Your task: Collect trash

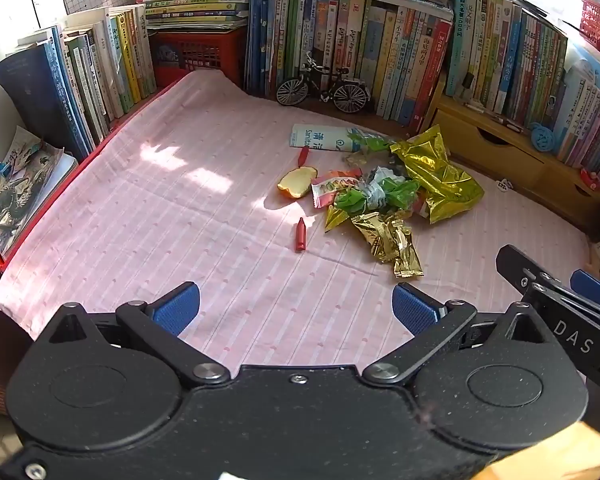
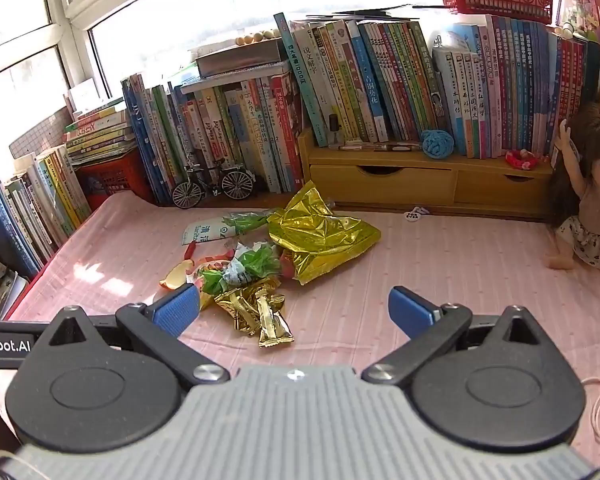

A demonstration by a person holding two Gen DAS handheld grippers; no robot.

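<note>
Crumpled gold and green wrapper pile (image 1: 392,196) mid-way across the pink striped cloth (image 1: 160,220), both claws spread wide and empty.

Left wrist: left gripper (image 1: 296,306) short of it; only here, a red crayon (image 1: 300,234). Right wrist: right gripper (image 2: 294,308) nearer the pile; only here, a long-haired doll (image 2: 588,200).

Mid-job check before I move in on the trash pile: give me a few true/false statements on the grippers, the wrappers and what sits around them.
1. Both grippers are open and empty. True: left gripper and right gripper hold nothing.
2. The big gold bag lies on the pink cloth. True.
3. The red crayon is buried under the wrappers. False: it lies apart, left of the small gold wrappers.
4. The toy bicycle stands among the trash. False: it stands back by the books.
5. A doll sits at the right edge. True.
</note>
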